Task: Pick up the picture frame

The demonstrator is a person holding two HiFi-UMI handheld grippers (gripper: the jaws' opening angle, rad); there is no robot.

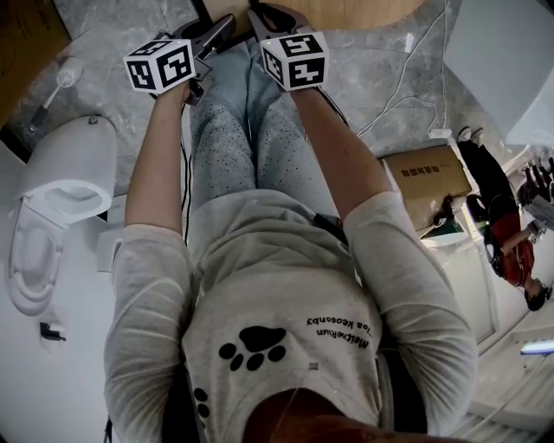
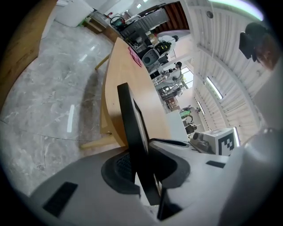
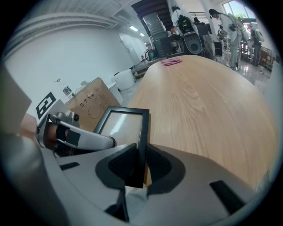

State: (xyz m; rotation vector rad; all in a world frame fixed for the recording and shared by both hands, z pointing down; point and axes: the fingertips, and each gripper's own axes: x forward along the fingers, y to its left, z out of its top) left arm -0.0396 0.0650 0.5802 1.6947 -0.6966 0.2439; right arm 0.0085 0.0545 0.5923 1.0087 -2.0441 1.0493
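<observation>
The picture frame (image 3: 121, 123) is black with a pale glass front and stands at the near edge of the light wooden table (image 3: 199, 97). My right gripper (image 3: 138, 165) is shut on the frame's right side bar, with both pads against it. In the left gripper view the frame (image 2: 132, 128) shows edge-on, and my left gripper (image 2: 143, 170) has its pads pressed on that edge. In the head view both grippers (image 1: 221, 30) (image 1: 260, 13) reach forward over the person's knees to the table edge (image 1: 346, 13). The frame itself is hidden there.
A toilet (image 1: 52, 216) and a toilet brush (image 1: 61, 78) stand on the floor at the left. An open cardboard box (image 1: 428, 173) and white cables (image 1: 407, 78) lie at the right. A pink object (image 3: 171, 62) rests at the table's far end. People stand far behind.
</observation>
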